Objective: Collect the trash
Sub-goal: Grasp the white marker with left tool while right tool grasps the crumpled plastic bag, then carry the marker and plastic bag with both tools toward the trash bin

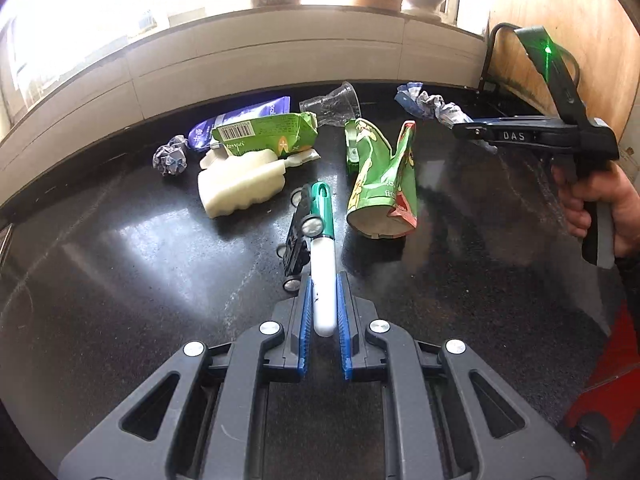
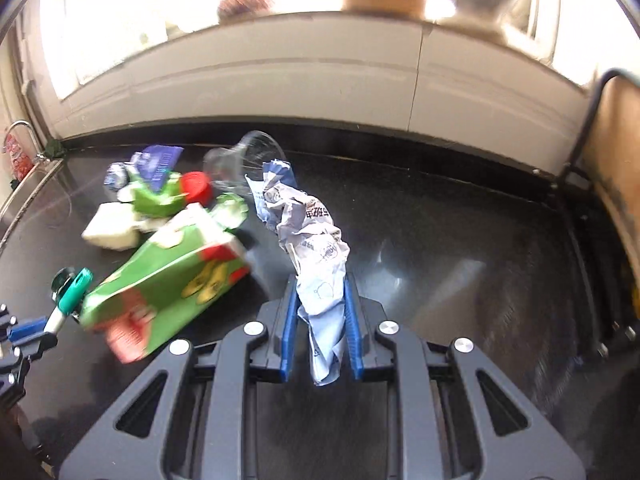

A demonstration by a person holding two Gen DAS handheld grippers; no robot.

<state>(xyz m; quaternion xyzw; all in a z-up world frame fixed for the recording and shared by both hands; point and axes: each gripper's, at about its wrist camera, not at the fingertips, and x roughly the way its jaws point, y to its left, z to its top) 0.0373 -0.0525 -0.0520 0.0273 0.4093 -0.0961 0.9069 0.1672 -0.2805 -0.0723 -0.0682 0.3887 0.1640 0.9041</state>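
Trash strewn over a dark desk (image 1: 120, 264): green carton (image 1: 380, 184) on its side at centre, second green carton (image 1: 264, 136) and white foam piece (image 1: 240, 184) behind-left, clear plastic cup (image 1: 332, 104) near the wall. Crumpled paper wrapper (image 2: 312, 248) clamped in right hand-held gripper (image 2: 322, 300). Green-capped marker (image 1: 322, 248) pinched in left hand-held gripper (image 1: 323, 292), beside a toy car (image 1: 298, 236).

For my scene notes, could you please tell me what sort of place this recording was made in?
Probably a home kitchen: a dark polished stone countertop runs under a bright window ledge, and a sink with a tap shows at its left end.
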